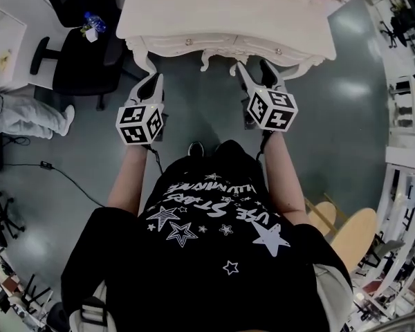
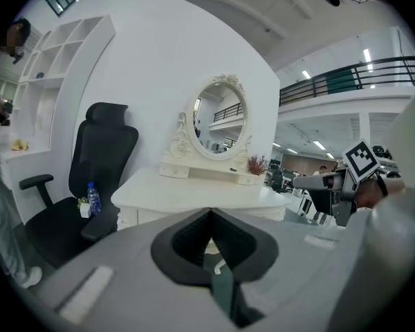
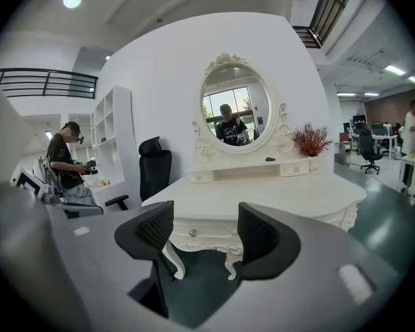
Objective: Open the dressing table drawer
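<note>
The white dressing table (image 1: 221,12) stands ahead of me, with its two front drawers closed. The left drawer knob (image 1: 189,42) and the right drawer knob (image 1: 278,50) show under the top's edge. My left gripper (image 1: 152,81) is shut and empty, held short of the table's left leg. In the left gripper view its pads (image 2: 194,237) meet in front of the table (image 2: 194,192). My right gripper (image 1: 254,68) is open, just short of the right drawer. In the right gripper view a drawer knob (image 3: 191,233) sits between the spread jaws of that gripper (image 3: 205,234), apart from them.
A black office chair (image 1: 83,54) with a water bottle (image 1: 93,23) stands left of the table. A person's legs (image 1: 21,116) and a floor cable (image 1: 62,175) are further left. A wooden stool (image 1: 346,234) is behind me on the right. An oval mirror (image 3: 235,108) and a red plant (image 3: 310,140) top the table.
</note>
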Motion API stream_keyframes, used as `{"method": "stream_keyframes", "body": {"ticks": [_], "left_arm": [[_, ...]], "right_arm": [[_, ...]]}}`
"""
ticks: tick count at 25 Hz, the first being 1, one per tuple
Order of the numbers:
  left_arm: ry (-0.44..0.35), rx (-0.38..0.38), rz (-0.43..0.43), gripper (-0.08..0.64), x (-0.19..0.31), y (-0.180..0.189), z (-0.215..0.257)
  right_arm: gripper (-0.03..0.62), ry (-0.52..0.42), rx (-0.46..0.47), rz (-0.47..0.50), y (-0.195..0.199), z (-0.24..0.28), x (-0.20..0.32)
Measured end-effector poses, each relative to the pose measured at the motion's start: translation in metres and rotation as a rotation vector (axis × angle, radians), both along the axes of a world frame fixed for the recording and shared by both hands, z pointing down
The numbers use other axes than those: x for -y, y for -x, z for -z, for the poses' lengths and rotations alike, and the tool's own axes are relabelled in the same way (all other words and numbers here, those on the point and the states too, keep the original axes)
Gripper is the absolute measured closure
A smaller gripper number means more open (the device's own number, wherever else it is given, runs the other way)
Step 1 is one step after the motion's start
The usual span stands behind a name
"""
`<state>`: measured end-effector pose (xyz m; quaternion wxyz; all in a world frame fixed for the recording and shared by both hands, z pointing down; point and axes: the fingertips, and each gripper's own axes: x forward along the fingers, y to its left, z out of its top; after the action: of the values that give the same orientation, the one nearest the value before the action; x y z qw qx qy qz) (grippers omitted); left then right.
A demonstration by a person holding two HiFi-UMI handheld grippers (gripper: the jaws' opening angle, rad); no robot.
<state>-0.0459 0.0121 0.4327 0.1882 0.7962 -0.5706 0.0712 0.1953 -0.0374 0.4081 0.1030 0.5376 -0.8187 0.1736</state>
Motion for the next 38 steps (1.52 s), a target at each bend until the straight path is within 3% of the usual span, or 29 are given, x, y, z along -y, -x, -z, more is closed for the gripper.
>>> {"method": "stream_keyframes", "body": {"ticks": [13, 25, 38], "left_arm": [[0.032, -0.001, 0.084, 0.558, 0.054, 0.048, -0.014], [0.037, 0.029, 0.142, 0.558, 0.166, 0.098, -0.016], [0.080, 0.032, 0.163, 0.558, 0.282, 0.141, -0.020]], "right_arm": [[0.298, 0.019, 0.010, 0.092, 0.063, -0.016, 0.093], [0.307, 0.054, 0.043, 0.167, 0.136, -0.042, 0.229], [0.319, 0.116, 0.008, 0.235, 0.220, -0.068, 0.353]]}}
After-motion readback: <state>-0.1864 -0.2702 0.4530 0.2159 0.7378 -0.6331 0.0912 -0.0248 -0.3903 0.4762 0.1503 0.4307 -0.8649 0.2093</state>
